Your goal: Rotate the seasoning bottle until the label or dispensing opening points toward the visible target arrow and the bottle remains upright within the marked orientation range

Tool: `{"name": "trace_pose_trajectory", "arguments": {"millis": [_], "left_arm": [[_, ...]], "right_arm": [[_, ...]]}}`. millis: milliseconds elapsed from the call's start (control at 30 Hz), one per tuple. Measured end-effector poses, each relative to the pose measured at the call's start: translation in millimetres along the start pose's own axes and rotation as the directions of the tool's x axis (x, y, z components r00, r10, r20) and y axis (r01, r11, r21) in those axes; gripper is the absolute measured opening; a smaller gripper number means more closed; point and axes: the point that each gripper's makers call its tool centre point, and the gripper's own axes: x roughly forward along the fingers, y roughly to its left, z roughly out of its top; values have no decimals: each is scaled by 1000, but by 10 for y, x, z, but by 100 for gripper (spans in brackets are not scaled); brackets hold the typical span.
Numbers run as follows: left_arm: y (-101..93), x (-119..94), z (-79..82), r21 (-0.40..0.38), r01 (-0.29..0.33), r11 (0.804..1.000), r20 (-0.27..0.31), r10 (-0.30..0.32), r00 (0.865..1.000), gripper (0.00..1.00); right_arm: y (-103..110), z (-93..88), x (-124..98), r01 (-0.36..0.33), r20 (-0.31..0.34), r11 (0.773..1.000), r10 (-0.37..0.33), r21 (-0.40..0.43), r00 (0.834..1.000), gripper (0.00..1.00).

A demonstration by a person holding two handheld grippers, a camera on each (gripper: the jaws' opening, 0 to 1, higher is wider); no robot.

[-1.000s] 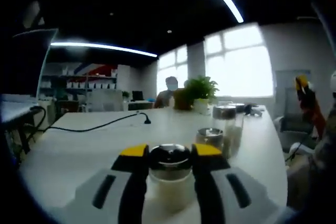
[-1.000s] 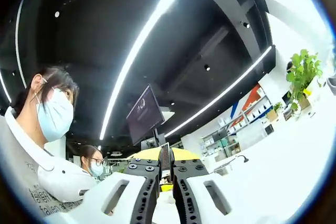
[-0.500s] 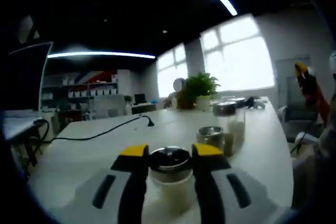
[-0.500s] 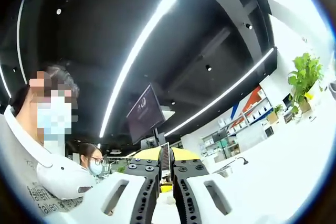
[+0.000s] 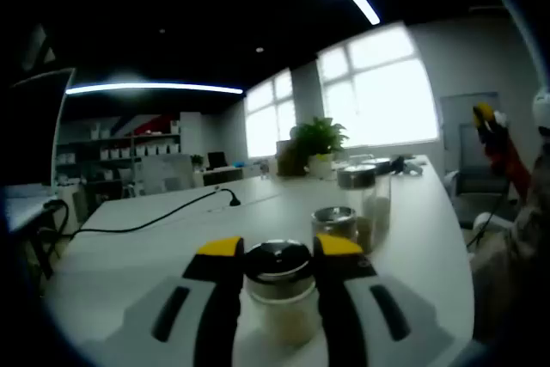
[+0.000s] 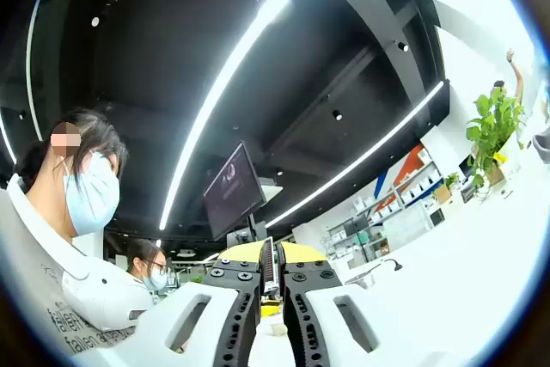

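Two grippers: we hold one in each hand; the left gripper (image 5: 278, 251) pinches the bottle (image 5: 278, 290) just under its cap, a yellow-tipped jaw on either side.
Right gripper: the right gripper (image 6: 272, 277) points up toward the ceiling, its jaws pressed almost together with nothing between them.
Bottle: it stands upright on the table (image 5: 155, 242), close to us, with a dark shiny cap (image 5: 277, 258) and a clear body that shows pale contents.
Handling: we judge it light and stiff, probably glass or hard plastic, so smooth and apt to slip or spin in the jaws; a firm but not crushing hold suits it.
Where to hold: we think the present grip, high on the body below the cap, is right for turning it about its own axis without tipping.
Label and arrow: we cannot make out a label, an opening or a target arrow.
Neighbours: two more jars, a short jar (image 5: 335, 223) and a tall jar (image 5: 360, 191), stand beyond on the right, apart from ours.
Surface: white, smooth, flat; a black cable (image 5: 163, 217) runs across it on the far left.
Room: an open office with a plant (image 5: 316, 139) by bright windows, shelves, and ceiling light strips; a masked person (image 6: 73, 212) is near the right gripper.
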Motion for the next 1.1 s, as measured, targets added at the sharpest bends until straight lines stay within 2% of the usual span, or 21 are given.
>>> {"name": "trace_pose_trajectory", "arguments": {"millis": [167, 333, 400, 467, 600, 633, 667, 700, 733, 800, 833, 867, 900, 967, 1033, 1100], "left_arm": [[-59, -28, -9, 16, 151, 988, -39, -150, 988, 34], [-106, 20, -28, 82, 267, 960, -61, -263, 963, 34], [-132, 28, -47, 127, 314, 941, -70, -307, 949, 34], [-134, 27, -50, 118, 352, 929, -71, -345, 936, 34], [-149, 26, -56, 72, 391, 917, -83, -386, 919, 34], [-145, 29, -67, 22, 383, 924, -87, -380, 921, 34], [-121, 39, -79, -25, 355, 935, -88, -356, 930, 35], [-125, 38, -49, 2, 345, 938, -64, -344, 937, 38], [-143, 29, 39, 22, 332, 943, -7, -332, 943, 42], [-185, -18, 159, -28, 319, 947, 67, -316, 946, 51], [-185, -38, 220, -51, 304, 951, 100, -298, 949, 52], [-167, -56, 247, -59, 280, 958, 108, -273, 956, 51], [-123, -65, 244, -53, 235, 970, 94, -230, 969, 50], [-68, -90, 278, -1, 148, 989, 91, -148, 985, 49], [-66, -116, 375, 0, 104, 995, 115, -104, 988, 47], [28, -147, 559, -39, 26, 999, 170, -19, 985, 42]], "right_arm": [[-14, -98, 32, 1, -34, 1000, 0, 8, 999, 3], [-5, -131, 99, -11, -36, 1000, 12, 19, 999, 3], [11, -146, 124, -14, -41, 1000, 15, 18, 999, 3], [42, -158, 150, -19, -52, 1000, 20, 12, 998, 3], [90, -139, 169, -31, -60, 999, 30, -8, 998, 3], [91, -126, 164, -34, -57, 999, 33, -12, 998, 3], [95, -118, 165, -35, -54, 999, 35, -14, 998, 3], [99, -114, 168, -36, -50, 999, 35, -17, 998, 3], [94, -110, 165, -34, -47, 999, 33, -19, 998, 3], [84, -116, 161, -32, -52, 999, 31, -20, 998, 3], [79, -116, 161, -30, -55, 999, 29, -22, 998, 3], [78, -112, 163, -29, -57, 999, 27, -26, 998, 3], [82, -103, 166, -30, -58, 999, 28, -27, 998, 3], [109, -86, 171, -36, -56, 999, 34, -33, 998, 3], [126, -74, 170, -42, -49, 998, 41, -35, 998, 3], [131, -74, 164, -45, -45, 998, 44, -32, 998, 3]]}}
